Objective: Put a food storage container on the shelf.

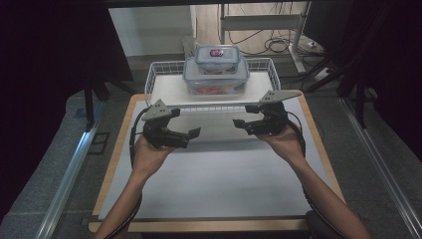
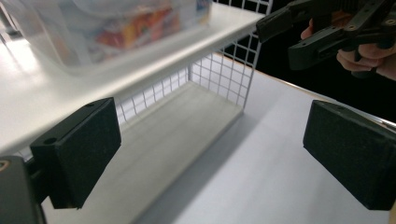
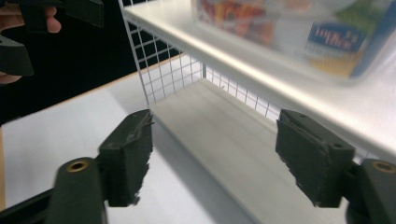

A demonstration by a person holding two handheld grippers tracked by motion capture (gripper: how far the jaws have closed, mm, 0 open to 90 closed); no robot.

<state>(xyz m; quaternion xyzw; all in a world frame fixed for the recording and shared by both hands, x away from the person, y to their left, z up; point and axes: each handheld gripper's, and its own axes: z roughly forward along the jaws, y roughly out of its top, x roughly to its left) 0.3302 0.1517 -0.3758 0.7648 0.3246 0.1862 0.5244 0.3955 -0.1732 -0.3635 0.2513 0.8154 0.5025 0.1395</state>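
Note:
Two clear food boxes with blue-rimmed lids are stacked at the back of the table, a small box [image 1: 217,57] on top of a large box [image 1: 216,78]. They rest on the white shelf [image 1: 169,89] of a wire rack [image 1: 159,67]. My left gripper [image 1: 192,133] hovers in front of the rack's left end, open with nothing between its pads [image 2: 77,156]. My right gripper [image 1: 241,124] faces it near the rack's right end, also open and empty, pads [image 3: 130,154] well apart. The large box [image 2: 116,23] [image 3: 299,28] appears blurred above the shelf in both gripper views.
Under the shelf [image 2: 140,60] an open space runs behind the wire mesh [image 2: 219,74]. A white mat [image 1: 224,179] covers the wooden table [image 1: 117,149]. Dark curtains flank both sides, and cables and a metal frame [image 1: 278,22] lie on the floor behind.

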